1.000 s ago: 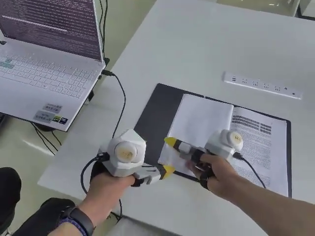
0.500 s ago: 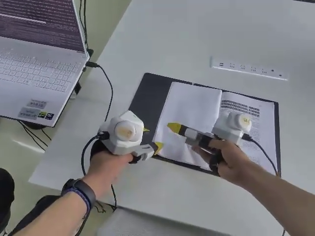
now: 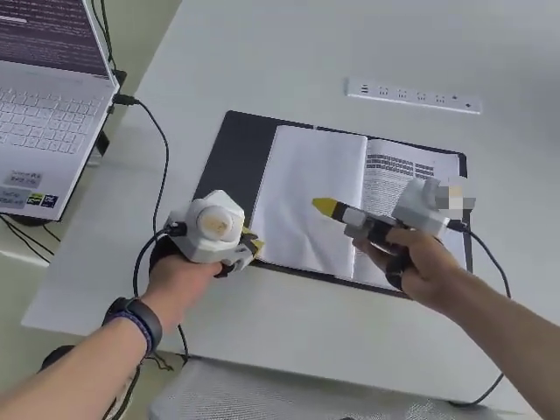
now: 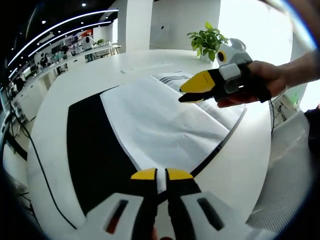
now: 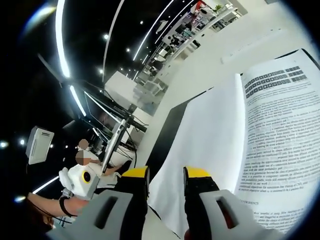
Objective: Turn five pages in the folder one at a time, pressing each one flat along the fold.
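The folder (image 3: 229, 162) lies open on the bench (image 3: 289, 61). Our left tongs (image 3: 250, 247), pressed together, sit at its 7 o'clock corner; our right tongs (image 3: 325, 207), slightly spread, hover above the white page (image 3: 302, 188). If they catch two sheets together, our count fails; pushing hard may crease paper.

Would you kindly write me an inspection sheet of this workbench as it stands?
Surface: white table, looks clean.
Job's things: black folder lying open; blank page on its left, printed page on its right.
Clutter: power strip beyond the folder; laptop open, off to the left.
Grippers: left gripper, jaws together, at the blank page's near corner; right gripper, jaws slightly apart, over the blank page.
Cables: black cable runs from beside the laptop toward the left gripper; second cable trails from the right gripper.
Surroundings: potted plant past the table.
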{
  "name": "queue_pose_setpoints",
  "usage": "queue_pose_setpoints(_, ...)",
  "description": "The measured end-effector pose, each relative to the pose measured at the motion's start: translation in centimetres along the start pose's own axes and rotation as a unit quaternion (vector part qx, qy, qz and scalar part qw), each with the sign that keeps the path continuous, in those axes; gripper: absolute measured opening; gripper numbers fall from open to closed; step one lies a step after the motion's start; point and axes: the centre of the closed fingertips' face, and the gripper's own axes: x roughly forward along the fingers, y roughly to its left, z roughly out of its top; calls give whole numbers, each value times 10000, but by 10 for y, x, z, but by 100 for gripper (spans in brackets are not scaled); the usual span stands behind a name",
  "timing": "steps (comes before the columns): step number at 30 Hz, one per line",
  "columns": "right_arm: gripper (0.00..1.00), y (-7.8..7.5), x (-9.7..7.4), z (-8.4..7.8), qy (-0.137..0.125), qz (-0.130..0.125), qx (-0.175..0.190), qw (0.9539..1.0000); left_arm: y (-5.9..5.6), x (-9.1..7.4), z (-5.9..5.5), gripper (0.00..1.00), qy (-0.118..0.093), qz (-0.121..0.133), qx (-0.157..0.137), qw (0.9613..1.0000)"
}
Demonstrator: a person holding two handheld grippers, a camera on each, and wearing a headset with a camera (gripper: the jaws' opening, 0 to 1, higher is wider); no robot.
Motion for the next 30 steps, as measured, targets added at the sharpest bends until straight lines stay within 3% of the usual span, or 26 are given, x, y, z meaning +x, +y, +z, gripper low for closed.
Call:
queue_pose_setpoints(1, 25, 1, -2, 0, -11, -5, -1, 10000, 0, 2, -2, 1, 27, -3, 8, 10000)
queue_pose_setpoints(4, 25, 4, -5, -1, -11, -14, -26, 10000, 4, 4, -23, 0, 555, 124, 173, 9982)
queue_pose_setpoints(5, 25, 4, -6, -1, 15, -29, -69, 10000, 2, 5, -13, 0, 288, 75, 160, 9994)
queue_pose_setpoints(6, 25, 4, -7, -2, 32, -35, -102, 9999, 2, 2, -15, 0, 381, 93, 115, 9992)
queue_pose_setpoints(10, 23, 2, -9, 1, 55, -63, -215, 9997, 1, 0, -14, 0, 387, 101, 150, 9991)
queue_pose_setpoints(16, 19, -10, -11, 23, -96, -161, -344, 9992, 1, 0, -14, 0, 320, 118, 55, 9994)
queue_pose_setpoints(24, 12, -39, -7, 56, -349, -308, -316, 9984, 2, 2, -14, 0, 377, 143, -98, 9991)
queue_pose_setpoints(30, 7, -58, -3, 65, -474, -406, -138, 9980, 3, 3, -14, 0, 386, 159, -176, 9990)
